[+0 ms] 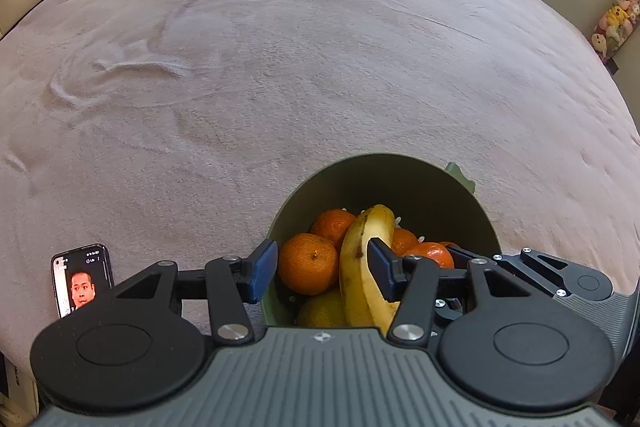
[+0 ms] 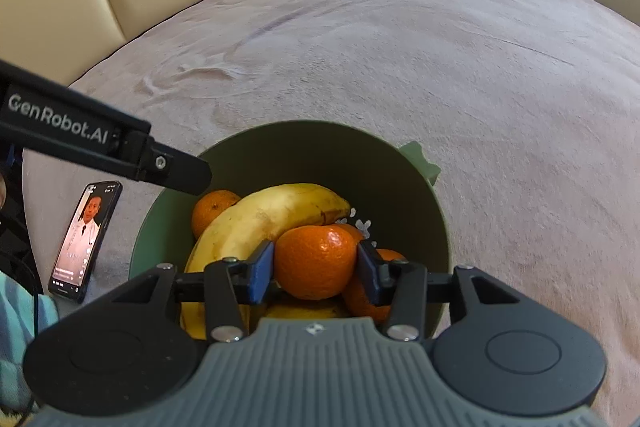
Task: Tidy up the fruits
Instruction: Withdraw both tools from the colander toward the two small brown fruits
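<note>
The gripper body hides the banana's (image 1: 362, 263) lower end and the bowl's (image 2: 438, 227) near rim; lower fruits (one yellowish) stay mostly covered.

Left claw (image 2: 182, 169) casing reads — "GenRobot.AI".

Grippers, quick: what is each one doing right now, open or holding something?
Left gripper: open above the green bowl, holding nothing.
Right gripper: fingers on both sides of an orange in the bowl; firm grip cannot be told.

Right hand-held gripper (image 2: 315, 269) clasping a mandarin (image 2: 316, 261), banana (image 2: 260, 223) alongside, inside green bowl (image 2: 288, 143)
</note>
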`<move>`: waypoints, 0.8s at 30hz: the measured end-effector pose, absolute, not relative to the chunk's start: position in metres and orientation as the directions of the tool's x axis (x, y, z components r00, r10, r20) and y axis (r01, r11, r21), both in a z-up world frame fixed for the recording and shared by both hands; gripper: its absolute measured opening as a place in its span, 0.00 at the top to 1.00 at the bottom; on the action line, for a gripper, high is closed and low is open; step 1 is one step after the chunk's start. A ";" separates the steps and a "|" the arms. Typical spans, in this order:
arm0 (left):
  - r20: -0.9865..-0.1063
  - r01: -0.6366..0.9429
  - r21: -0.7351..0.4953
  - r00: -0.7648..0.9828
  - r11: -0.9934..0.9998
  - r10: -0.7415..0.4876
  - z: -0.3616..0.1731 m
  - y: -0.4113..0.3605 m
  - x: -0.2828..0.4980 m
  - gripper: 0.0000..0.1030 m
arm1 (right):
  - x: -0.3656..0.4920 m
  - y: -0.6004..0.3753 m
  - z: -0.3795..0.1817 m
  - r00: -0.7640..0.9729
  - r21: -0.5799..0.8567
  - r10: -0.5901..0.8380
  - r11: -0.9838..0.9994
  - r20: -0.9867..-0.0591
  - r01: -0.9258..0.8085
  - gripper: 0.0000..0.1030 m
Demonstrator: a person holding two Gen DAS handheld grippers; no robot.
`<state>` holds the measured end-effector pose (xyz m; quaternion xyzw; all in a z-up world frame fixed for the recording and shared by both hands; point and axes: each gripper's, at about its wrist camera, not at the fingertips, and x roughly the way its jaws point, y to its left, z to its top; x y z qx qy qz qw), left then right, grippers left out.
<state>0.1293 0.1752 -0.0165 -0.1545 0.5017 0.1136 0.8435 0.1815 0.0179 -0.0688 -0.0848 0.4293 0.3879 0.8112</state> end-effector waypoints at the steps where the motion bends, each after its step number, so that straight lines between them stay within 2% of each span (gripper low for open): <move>1: -0.881 -0.343 -0.146 0.471 0.928 0.036 -0.016 0.174 0.129 0.41 | 0.181 0.019 -0.068 0.331 0.193 0.553 0.687 -0.764 -0.701 0.57; 7: -0.877 -0.332 -0.146 0.479 0.932 0.033 -0.013 0.171 0.128 0.41 | 0.178 0.012 -0.061 0.350 0.210 0.561 0.705 -0.750 -0.677 0.51; 20: -0.855 -0.275 -0.150 0.519 0.950 0.015 -0.003 0.149 0.121 0.40 | 0.157 -0.015 -0.033 0.438 0.158 0.532 0.747 -0.725 -0.646 0.50; 24: -0.836 -0.202 -0.147 0.548 0.968 -0.013 0.004 0.128 0.118 0.40 | 0.143 -0.031 -0.021 0.493 0.119 0.504 0.775 -0.710 -0.621 0.43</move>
